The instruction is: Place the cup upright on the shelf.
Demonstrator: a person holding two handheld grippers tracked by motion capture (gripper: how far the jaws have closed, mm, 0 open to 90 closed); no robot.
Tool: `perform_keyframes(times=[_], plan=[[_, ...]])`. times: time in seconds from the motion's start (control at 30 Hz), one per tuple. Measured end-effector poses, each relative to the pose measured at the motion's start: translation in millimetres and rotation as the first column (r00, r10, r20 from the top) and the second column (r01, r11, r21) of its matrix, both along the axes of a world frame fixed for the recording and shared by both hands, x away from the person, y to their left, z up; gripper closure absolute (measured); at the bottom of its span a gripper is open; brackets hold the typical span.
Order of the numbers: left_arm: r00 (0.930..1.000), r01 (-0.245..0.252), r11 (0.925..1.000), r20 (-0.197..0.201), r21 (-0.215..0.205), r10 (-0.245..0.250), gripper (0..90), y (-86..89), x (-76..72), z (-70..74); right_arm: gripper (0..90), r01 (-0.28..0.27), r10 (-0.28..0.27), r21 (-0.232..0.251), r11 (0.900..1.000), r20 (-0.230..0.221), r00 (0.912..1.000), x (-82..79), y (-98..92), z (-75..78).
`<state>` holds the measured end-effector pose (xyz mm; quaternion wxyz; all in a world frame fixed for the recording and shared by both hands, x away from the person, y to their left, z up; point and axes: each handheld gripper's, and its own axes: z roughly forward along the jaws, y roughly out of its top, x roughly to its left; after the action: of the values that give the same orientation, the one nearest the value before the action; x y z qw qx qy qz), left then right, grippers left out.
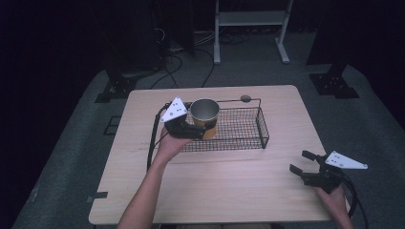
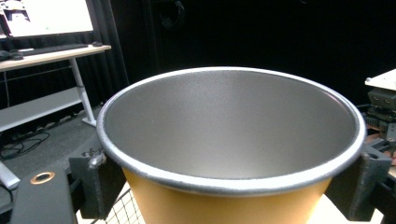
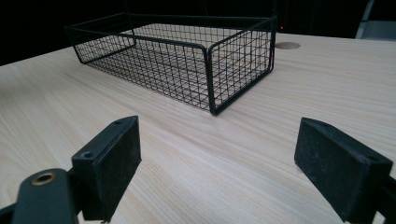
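An orange cup (image 1: 205, 116) with a silver inside is held upright over the left end of the black wire basket (image 1: 241, 128). My left gripper (image 1: 197, 130) is shut on the cup, gripping its orange wall from the near side. In the left gripper view the cup (image 2: 231, 135) sits between the two black jaws, one on each side below the rim. My right gripper (image 1: 301, 163) rests open near the table's right front edge. In the right gripper view its pads (image 3: 114, 165) stand wide apart over bare wood, with the basket (image 3: 187, 56) beyond them.
The light wooden table (image 1: 229, 191) has a small round grommet (image 1: 245, 98) at its far edge behind the basket. A white desk frame (image 1: 250, 28) and cables stand on the floor beyond. Dark stands flank the table.
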<state>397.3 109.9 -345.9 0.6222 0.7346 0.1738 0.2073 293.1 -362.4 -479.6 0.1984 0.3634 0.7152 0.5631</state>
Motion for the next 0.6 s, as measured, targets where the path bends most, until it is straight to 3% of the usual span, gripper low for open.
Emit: perform_keyframes(times=[0.47,0.6], plan=[[0.9997,0.001,0.9998,-0.023,-0.018,-0.001,13.4,-3.0,26.5,4.8,13.5,0.000,0.000,-0.004,1.000,0.004,1.0000,0.1,0.6,-0.1],[0.9999,-0.005,0.9998,-0.012,-0.020,0.005,13.4,-3.7,32.0,5.7,13.5,-0.001,0.001,-0.007,1.000,0.005,1.0000,0.1,0.7,0.0]])
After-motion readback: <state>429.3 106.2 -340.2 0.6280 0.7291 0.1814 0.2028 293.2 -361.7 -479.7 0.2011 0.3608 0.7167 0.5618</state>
